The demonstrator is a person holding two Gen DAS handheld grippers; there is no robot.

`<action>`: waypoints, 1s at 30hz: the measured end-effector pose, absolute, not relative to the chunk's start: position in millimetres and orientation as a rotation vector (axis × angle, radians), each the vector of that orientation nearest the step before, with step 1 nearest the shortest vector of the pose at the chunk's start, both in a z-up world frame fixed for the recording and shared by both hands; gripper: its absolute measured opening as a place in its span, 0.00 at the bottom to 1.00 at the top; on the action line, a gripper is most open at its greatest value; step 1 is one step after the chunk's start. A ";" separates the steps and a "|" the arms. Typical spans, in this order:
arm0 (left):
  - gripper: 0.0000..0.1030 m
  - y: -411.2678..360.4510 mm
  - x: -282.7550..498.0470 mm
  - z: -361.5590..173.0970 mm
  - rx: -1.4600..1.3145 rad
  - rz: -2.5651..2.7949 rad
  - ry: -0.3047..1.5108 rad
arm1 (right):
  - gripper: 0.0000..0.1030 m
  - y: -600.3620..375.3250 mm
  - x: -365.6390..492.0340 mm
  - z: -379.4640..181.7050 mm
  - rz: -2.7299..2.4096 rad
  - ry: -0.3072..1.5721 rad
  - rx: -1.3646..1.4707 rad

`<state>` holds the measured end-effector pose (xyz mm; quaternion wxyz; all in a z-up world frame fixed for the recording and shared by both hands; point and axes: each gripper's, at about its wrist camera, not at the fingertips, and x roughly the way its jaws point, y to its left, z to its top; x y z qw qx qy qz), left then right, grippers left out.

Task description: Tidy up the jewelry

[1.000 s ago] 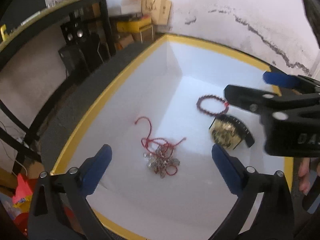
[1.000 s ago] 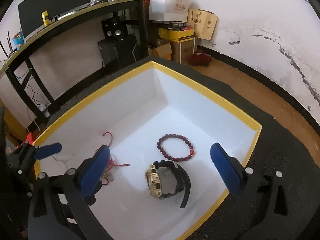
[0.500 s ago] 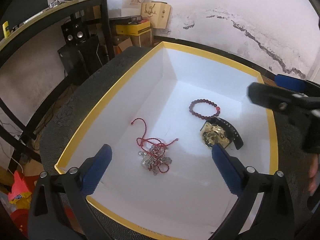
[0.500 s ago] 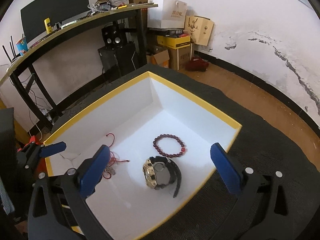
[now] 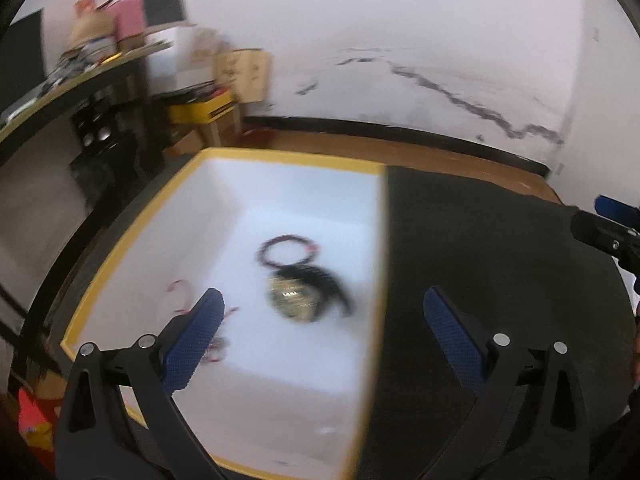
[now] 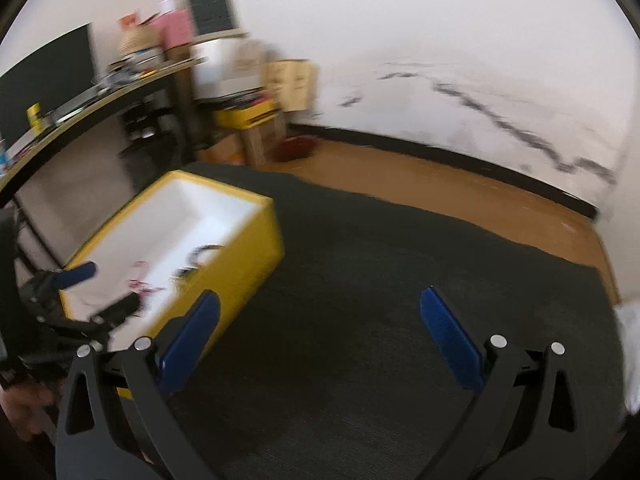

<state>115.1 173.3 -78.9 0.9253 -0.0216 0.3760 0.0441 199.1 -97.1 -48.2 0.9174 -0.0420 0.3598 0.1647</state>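
A yellow box with a white inside holds a dark red bead bracelet, a gold watch with a black strap and a red cord necklace with silver charms. My left gripper is open above the box's near right corner, with nothing between its blue pads. My right gripper is open and empty over the dark mat, to the right of the yellow box. Both views are blurred by motion.
The box stands on a dark grey mat over a wooden floor. A black desk with clutter, cardboard boxes and a stained white wall lie behind. A hand holds the left gripper at the box's near end.
Both grippers have pulled back and up from the box and swung right. The right gripper has left the box and is now over the mat. The jewelry has stayed in the box.
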 end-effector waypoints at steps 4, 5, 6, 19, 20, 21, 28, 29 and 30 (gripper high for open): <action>0.95 122.5 122.0 -78.4 0.008 0.019 0.765 | 0.95 -163.2 179.0 -60.3 0.218 0.734 -0.049; 0.95 110.8 123.5 -79.2 0.018 0.005 0.766 | 0.95 -181.3 174.5 -65.9 0.188 0.745 -0.028; 0.95 95.9 125.8 -81.2 0.031 -0.013 0.770 | 0.95 -193.5 172.3 -70.0 0.159 0.741 -0.016; 0.95 1.9 140.8 -131.2 0.136 -0.095 0.837 | 0.94 -279.0 160.3 -121.8 0.000 0.822 0.088; 0.95 2.2 141.3 -136.4 0.148 -0.090 0.838 | 0.95 -283.5 158.8 -125.4 0.000 0.831 0.085; 0.95 3.4 143.4 -139.7 0.155 -0.085 0.843 | 0.95 -285.2 160.2 -128.4 0.002 0.842 0.089; 0.95 8.8 158.1 -148.9 0.071 -0.083 0.913 | 0.94 -284.6 163.2 -135.9 0.021 0.865 0.107; 0.95 6.9 158.6 -148.8 0.075 -0.083 0.912 | 0.95 -282.0 163.6 -135.9 0.016 0.862 0.090; 0.95 5.9 159.7 -148.8 0.084 -0.086 0.909 | 0.95 -281.2 163.8 -136.7 0.015 0.862 0.080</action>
